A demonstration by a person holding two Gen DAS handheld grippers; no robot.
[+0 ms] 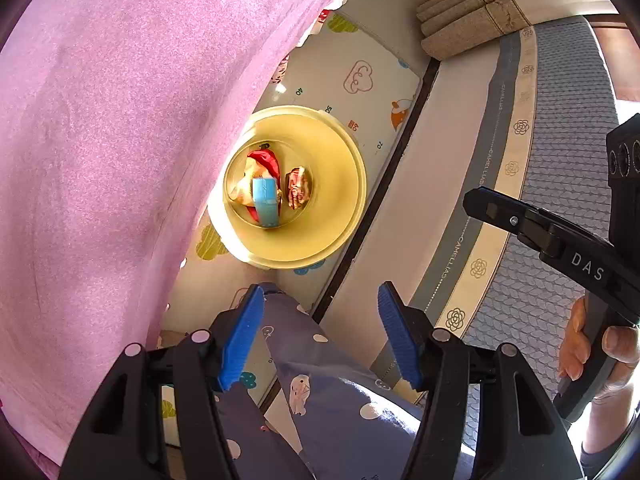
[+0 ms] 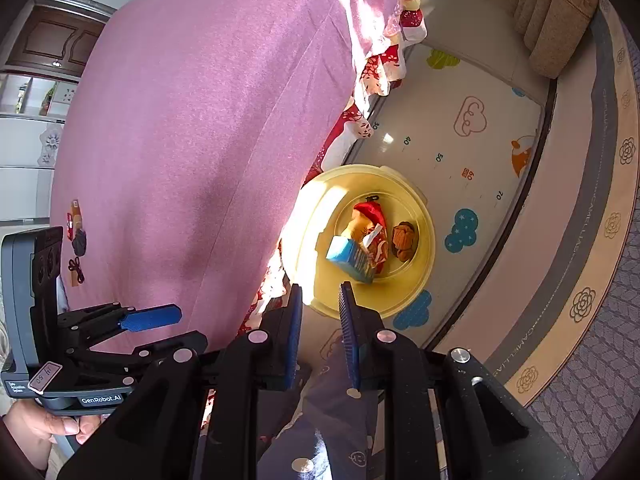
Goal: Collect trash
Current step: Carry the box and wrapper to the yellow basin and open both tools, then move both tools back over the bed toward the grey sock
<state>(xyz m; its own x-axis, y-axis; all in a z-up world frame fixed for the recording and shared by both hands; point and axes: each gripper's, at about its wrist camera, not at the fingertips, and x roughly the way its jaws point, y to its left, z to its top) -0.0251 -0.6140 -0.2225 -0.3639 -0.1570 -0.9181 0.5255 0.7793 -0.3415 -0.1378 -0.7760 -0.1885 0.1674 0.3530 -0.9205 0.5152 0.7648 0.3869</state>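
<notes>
Yellow bin (image 2: 424, 264) stands on the mat (image 2: 492, 140), beside the pink cloth's (image 2: 200, 140) edge.

The yellow bin (image 1: 296, 188) (image 2: 366, 240) is being viewed steeply downward from above by both wrist cameras, from slightly nearer on the right; bin and surrounding play mat (image 1: 360, 80) (image 2: 480, 140) are being shared.

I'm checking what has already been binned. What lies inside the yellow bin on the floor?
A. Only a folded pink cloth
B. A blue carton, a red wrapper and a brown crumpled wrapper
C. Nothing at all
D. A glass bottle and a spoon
B: the yellow bin holds a blue carton, a red wrapper and a brown crumpled wrapper.
</notes>
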